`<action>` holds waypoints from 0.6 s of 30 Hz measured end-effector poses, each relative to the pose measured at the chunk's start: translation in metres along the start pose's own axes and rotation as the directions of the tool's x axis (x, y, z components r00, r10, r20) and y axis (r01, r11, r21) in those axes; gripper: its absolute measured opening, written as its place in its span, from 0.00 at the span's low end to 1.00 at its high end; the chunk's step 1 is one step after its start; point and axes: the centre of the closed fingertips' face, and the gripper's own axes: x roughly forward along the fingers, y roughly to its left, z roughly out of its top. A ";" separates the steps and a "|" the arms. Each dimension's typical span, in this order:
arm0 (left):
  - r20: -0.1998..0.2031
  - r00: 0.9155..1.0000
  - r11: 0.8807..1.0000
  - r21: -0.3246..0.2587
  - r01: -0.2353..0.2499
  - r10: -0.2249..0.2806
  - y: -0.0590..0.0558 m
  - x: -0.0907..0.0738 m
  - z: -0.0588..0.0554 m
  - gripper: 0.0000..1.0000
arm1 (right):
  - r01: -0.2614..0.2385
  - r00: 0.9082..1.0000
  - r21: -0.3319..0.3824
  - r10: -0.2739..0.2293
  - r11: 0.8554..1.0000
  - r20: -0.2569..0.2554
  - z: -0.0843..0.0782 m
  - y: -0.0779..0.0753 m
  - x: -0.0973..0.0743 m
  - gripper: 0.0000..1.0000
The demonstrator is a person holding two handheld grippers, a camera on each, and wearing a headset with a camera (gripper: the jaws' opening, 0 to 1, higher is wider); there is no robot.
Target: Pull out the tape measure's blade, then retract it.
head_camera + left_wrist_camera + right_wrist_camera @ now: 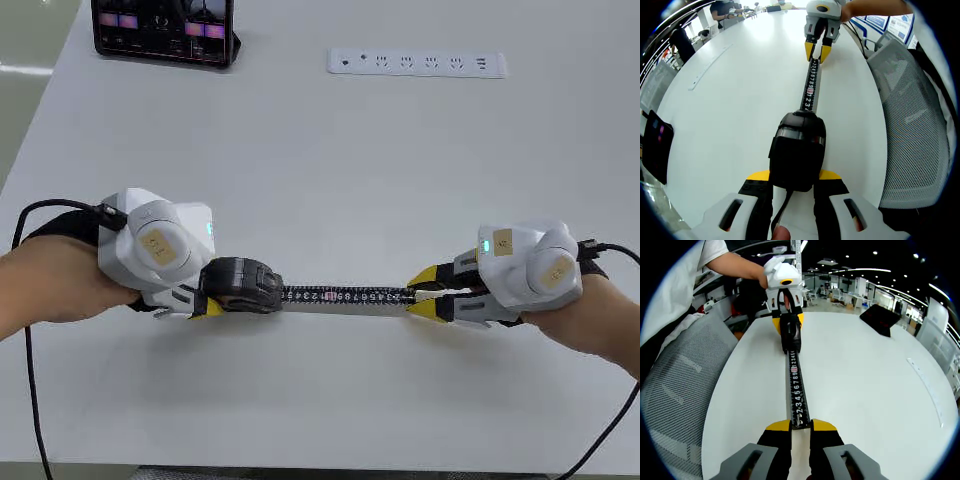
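Head view shows the tape measure [240, 285] lying low on the white counter [330, 170], with its blade [345, 296] stretched to the right along the surface. The left gripper [212, 300] has its jaws closed around the tape measure from behind. In the left gripper view the black case [797, 150] sits squarely between the yellow tips. The right gripper [425, 292] is well apart from the case. Its jaws are drawn almost together, pinching the free end of the blade. In the right gripper view the numbered strip runs straight and flat from those tips to the case.

The first half of the task looks largely done: a good run of blade is out, held taut between the two grippers. Whether it is meant to come out further cannot be told from this.

The retraction is all to come. It probably means easing the right gripper back toward the case so the blade feeds in under control rather than snapping home.

A power strip [417, 63] and a tablet [165, 28] lie at the far edge, well clear of the work.
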 end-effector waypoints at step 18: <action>-0.001 1.000 1.000 0.003 -0.002 0.002 -0.001 0.000 0.001 0.26 | 0.007 1.000 0.001 -0.007 1.000 -0.023 -0.007 0.002 -0.011 0.09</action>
